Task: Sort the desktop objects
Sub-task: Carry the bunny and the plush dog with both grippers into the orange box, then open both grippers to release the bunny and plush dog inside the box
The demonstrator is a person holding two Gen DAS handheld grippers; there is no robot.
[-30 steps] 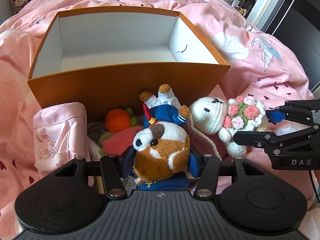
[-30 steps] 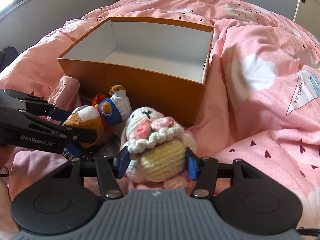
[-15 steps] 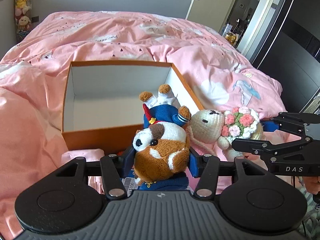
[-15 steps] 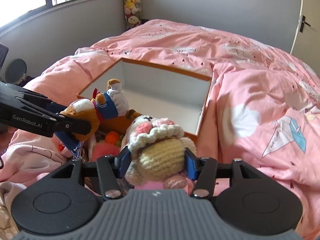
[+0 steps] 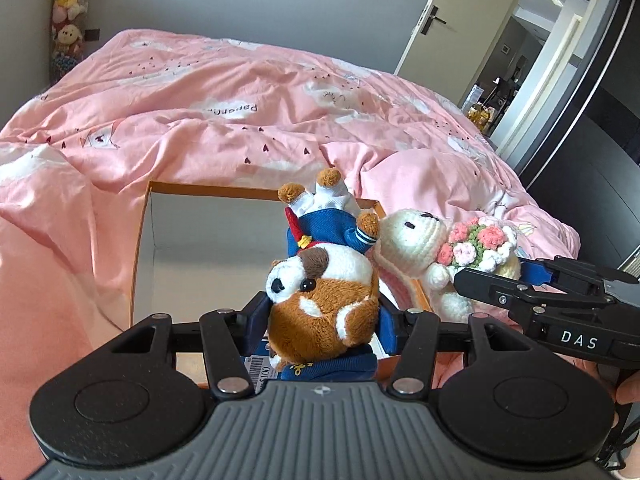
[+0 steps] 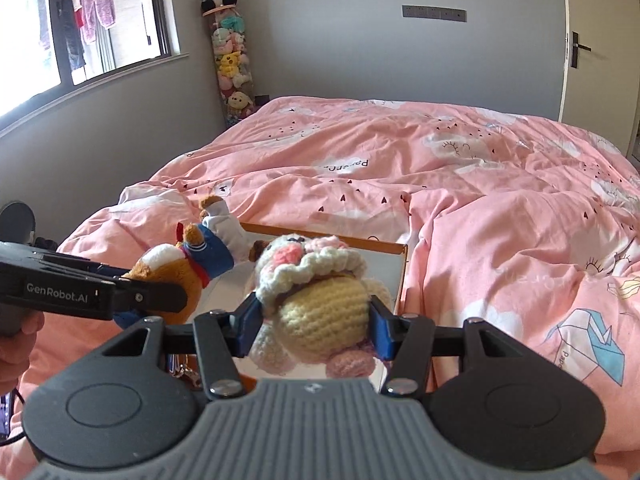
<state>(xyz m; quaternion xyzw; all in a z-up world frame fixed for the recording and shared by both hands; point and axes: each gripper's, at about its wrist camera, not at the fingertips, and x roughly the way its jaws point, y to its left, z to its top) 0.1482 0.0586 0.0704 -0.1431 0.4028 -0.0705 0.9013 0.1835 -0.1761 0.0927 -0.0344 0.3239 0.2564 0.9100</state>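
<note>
My left gripper (image 5: 320, 328) is shut on a brown and white plush dog in a blue sailor suit (image 5: 324, 300), held upside down above the open orange box (image 5: 140, 240). My right gripper (image 6: 312, 326) is shut on a cream crocheted bunny with a flower bouquet (image 6: 320, 308), held over the box's right side. The bunny (image 5: 424, 240) and the right gripper's fingers (image 5: 520, 296) show at the right of the left wrist view. The dog (image 6: 176, 268) and the left gripper's fingers (image 6: 132, 296) show at the left of the right wrist view. The box rim (image 6: 360, 245) lies below both toys.
A pink quilt (image 5: 240, 112) covers the bed around the box. A stack of plush toys (image 6: 234, 64) stands in the far corner by the window. A door (image 5: 432, 20) is at the far right.
Both grippers have risen with their toys from the bed in front of the box to well above it. The box now looks smaller and lies beneath the toys.
</note>
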